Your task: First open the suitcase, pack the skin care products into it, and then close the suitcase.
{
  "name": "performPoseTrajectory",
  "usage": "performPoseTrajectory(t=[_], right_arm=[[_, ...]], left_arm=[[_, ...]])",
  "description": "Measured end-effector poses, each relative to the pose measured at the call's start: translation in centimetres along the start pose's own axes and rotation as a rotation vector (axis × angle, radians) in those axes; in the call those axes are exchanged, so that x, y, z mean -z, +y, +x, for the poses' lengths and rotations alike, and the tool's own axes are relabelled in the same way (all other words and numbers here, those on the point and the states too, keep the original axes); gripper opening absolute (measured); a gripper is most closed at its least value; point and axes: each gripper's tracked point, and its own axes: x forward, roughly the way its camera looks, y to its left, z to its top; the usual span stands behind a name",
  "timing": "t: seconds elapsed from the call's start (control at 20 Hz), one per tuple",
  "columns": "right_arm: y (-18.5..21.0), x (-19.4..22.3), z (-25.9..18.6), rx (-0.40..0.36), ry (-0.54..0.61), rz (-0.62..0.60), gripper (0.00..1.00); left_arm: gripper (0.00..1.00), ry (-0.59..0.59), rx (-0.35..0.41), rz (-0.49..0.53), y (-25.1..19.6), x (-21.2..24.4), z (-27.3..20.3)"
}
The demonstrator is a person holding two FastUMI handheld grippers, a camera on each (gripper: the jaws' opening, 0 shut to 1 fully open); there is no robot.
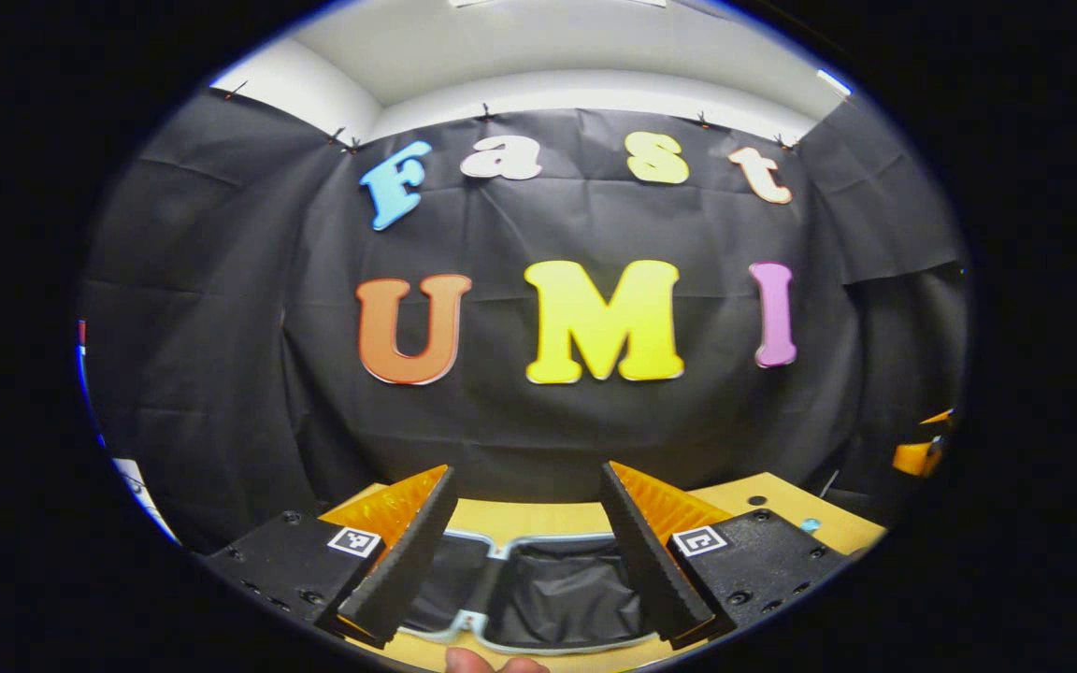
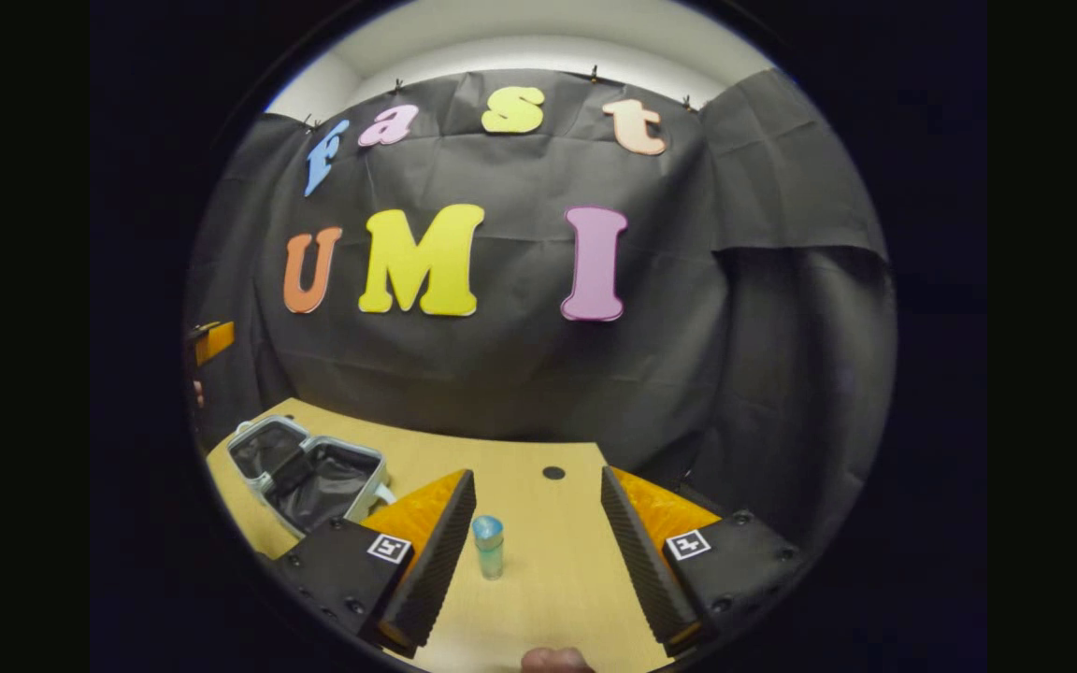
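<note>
The suitcase [image 2: 309, 477] lies open on the wooden table [image 2: 538, 523], showing a dark fabric lining in both halves and a pale silver rim. In the left gripper view the suitcase [image 1: 538, 584] sits directly below and between the fingers of my left gripper [image 1: 529, 491], which is open and holds nothing. A small teal bottle with a blue cap [image 2: 488, 546] stands upright on the table to the right of the suitcase. My right gripper [image 2: 538, 491] is open above the table, with the bottle ahead between its fingers, nearer the left one and untouched.
A round dark hole [image 2: 553, 473] marks the tabletop near the back wall. The other gripper's body [image 2: 211, 341] shows at the left edge of the right gripper view, and again [image 1: 922, 453] at the right edge of the left gripper view. Bare wood lies right of the bottle.
</note>
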Motion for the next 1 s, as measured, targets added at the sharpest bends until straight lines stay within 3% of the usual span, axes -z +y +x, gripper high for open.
performPoseTrajectory(t=[0.05, 0.1, 0.35, 0.65, 1.0], right_arm=[[-0.1, 1.0, -0.1, -0.017, 0.021, 0.001, 0.8], [-0.4, 1.7, -0.2, -0.021, 0.036, -0.005, 0.8], [-1.3, 3.3, -0.6, -0.046, 0.049, -0.043, 0.8], [-2.6, 6.0, -0.5, -0.039, 0.096, -0.02, 0.8], [-4.8, 9.0, -1.0, -0.002, 0.167, -0.017, 0.8]], left_arm=[[0.87, 0.029, 0.034, -0.032, -2.7, 1.2, -0.5], [0.97, 0.047, 0.053, -0.043, -4.9, 2.0, -0.6], [1.0, 0.154, 0.183, 0.007, -13.6, 7.6, -1.7], [1.0, 0.309, 0.271, -0.012, -18.6, 13.7, -1.8], [1.0, 0.407, 0.282, 0.084, -21.8, 21.6, 1.3]])
